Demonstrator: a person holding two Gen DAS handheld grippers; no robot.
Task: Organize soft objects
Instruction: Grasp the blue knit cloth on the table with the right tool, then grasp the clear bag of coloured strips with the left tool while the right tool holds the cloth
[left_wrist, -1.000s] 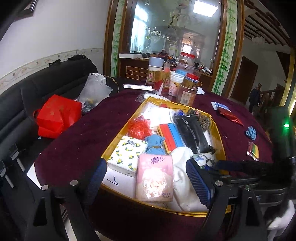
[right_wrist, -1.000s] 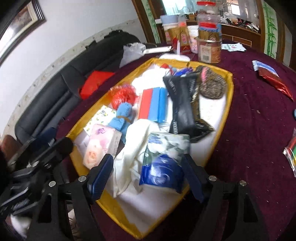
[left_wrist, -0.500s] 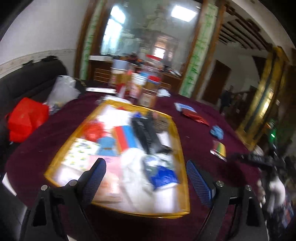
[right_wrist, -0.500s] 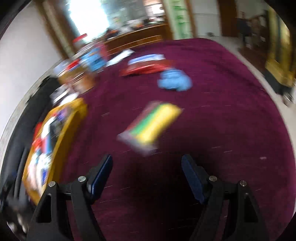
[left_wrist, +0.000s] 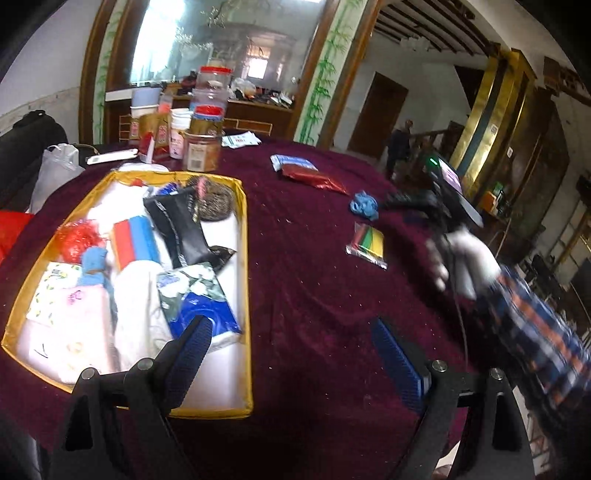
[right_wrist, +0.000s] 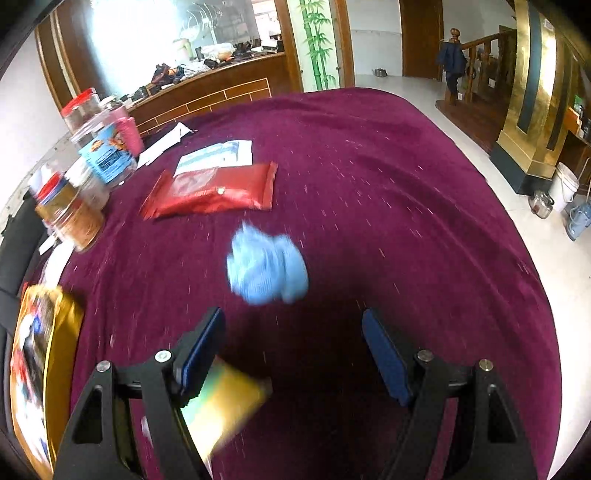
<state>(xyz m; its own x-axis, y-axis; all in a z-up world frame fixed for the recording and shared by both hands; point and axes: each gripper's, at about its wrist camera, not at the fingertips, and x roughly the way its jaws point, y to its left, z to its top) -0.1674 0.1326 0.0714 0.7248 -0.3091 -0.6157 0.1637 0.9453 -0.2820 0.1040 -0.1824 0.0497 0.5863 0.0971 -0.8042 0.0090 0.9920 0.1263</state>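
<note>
Light-blue cloth (right_wrist: 267, 267) — maroon tablecloth (right_wrist: 388, 206)

Matt velvety tablecloth (right_wrist: 369, 184); glossy foil red pack (right_wrist: 214, 192); fuzzy blue cloth (right_wrist: 267, 267).

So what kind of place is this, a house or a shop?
Most likely a lived-in home: a big table under a maroon cloth, a black sofa beside it, a wooden staircase beyond, and food jars on the table.

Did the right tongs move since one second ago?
Yes. The right tongs went rightward, from over the yellow tray out across the maroon cloth to the blue rag.
</note>
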